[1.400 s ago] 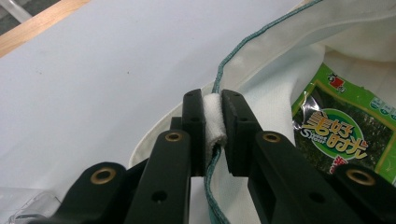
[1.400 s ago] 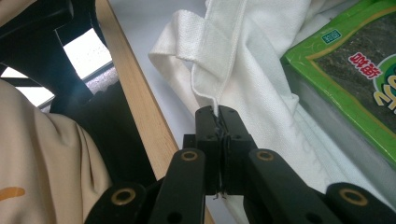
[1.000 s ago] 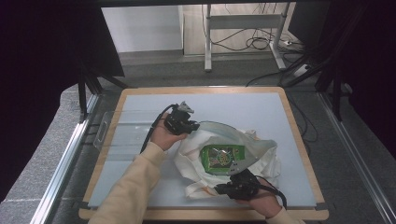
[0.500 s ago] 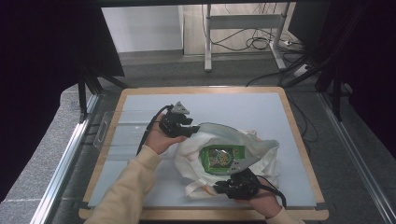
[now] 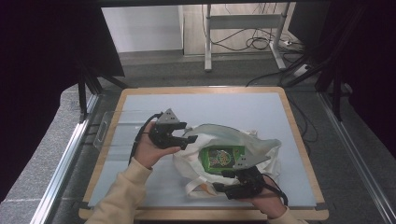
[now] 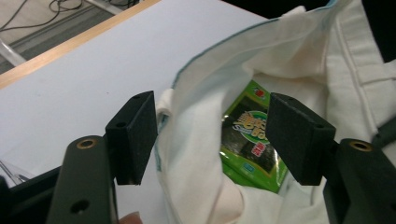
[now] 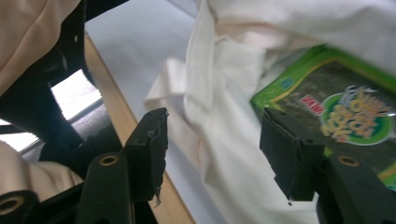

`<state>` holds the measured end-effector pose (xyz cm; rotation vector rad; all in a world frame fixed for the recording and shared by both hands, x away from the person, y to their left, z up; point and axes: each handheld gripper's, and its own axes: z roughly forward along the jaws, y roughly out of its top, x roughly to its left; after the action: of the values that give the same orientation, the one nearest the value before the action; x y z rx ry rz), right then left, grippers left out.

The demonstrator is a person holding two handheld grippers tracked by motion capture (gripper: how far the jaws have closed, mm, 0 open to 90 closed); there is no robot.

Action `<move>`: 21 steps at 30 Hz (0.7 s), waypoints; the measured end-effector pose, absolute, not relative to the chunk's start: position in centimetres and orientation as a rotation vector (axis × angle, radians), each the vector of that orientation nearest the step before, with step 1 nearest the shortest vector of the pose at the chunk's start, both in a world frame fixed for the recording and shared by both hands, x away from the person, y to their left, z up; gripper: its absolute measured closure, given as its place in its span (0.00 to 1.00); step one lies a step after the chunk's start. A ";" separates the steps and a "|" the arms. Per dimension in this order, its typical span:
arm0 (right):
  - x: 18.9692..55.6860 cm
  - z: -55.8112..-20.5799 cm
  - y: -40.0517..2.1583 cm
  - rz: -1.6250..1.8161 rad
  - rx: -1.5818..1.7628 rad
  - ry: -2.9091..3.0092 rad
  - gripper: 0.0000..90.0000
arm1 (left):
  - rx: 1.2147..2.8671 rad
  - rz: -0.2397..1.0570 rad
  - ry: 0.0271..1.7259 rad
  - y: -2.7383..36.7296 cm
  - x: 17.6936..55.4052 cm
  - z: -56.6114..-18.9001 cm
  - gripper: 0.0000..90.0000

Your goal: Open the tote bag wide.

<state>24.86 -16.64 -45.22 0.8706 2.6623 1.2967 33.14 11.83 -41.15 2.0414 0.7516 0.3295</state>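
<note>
The green snack pack (image 5: pixel 222 158) is lying inside the white bag (image 5: pixel 261 147) on the table (image 5: pixel 243 109). The left gripper (image 5: pixel 189 139) and right gripper (image 5: pixel 227 182) have just been opening, gripping nothing.

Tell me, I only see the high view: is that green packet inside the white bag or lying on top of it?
Observer: Inside. In the left gripper view the packet sits down in the bag, below its open rim.
Operator: Is the left gripper pinching the bag?
Observer: No. The left gripper has just been opening; the rim lies between its jaws, unpressed.
Operator: And the right one?
Observer: The right gripper has also been opening; cloth lies between its jaws, loose.
</note>
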 end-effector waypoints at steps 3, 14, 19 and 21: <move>24.9 -44.7 -17.0 1.309 0.887 2.634 0.44 | 2.042 0.320 0.734 11.9 32.4 -41.3 0.37; 25.6 -43.9 -18.2 1.318 0.930 2.567 0.42 | 2.051 0.304 0.693 12.4 30.9 -41.8 0.40; 26.0 -43.8 -18.8 1.319 0.950 2.544 0.42 | 2.055 0.301 0.684 12.4 30.3 -42.2 0.40; 26.2 -43.6 -19.1 1.319 0.951 2.534 0.42 | 2.053 0.296 0.681 12.5 30.1 -42.3 0.40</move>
<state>26.17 -19.06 -43.65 0.9508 2.5338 1.3194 30.10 12.48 -42.25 2.0529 0.6811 0.2959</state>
